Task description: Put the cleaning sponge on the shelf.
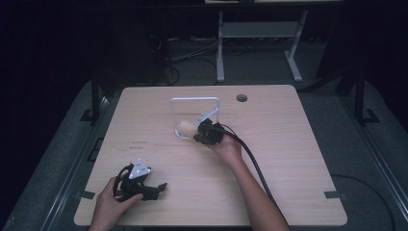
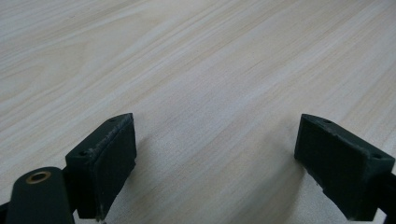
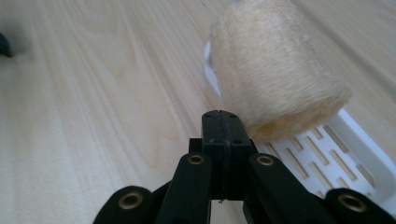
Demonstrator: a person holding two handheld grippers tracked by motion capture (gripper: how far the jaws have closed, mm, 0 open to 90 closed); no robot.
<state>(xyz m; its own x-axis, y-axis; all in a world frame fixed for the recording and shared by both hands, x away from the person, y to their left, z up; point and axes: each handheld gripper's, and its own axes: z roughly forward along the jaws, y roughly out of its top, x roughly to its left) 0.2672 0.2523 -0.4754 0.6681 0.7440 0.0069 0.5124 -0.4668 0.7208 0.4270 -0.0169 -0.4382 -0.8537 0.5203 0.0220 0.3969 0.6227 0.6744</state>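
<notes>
Nearest the person, the left claw [image 1: 155, 188] rests low on the desk [image 1: 288, 159] at about seven o'clock, its jaws spread wide over bare wood with nothing between them; in the left gripper view the two pads [image 2: 112, 161] stand well apart.

Farther in, near the desk's middle, the right claw [image 1: 196, 132] is much the nearer to the work. Its jaws are pressed flat together in the right gripper view, clenched with nothing visible between the pads. The cream fuzzy roller [image 3: 275, 70] lies just past the right claw's tips [image 3: 223, 122], toward one o'clock from them; whether the tips brush it I cannot tell. Its long axis runs away from the claw and slightly rightward.

The roller sits at the near left corner of the white slotted tray [image 3: 355, 144], over its rim. Any grasp looks to call for reopening first.
</notes>
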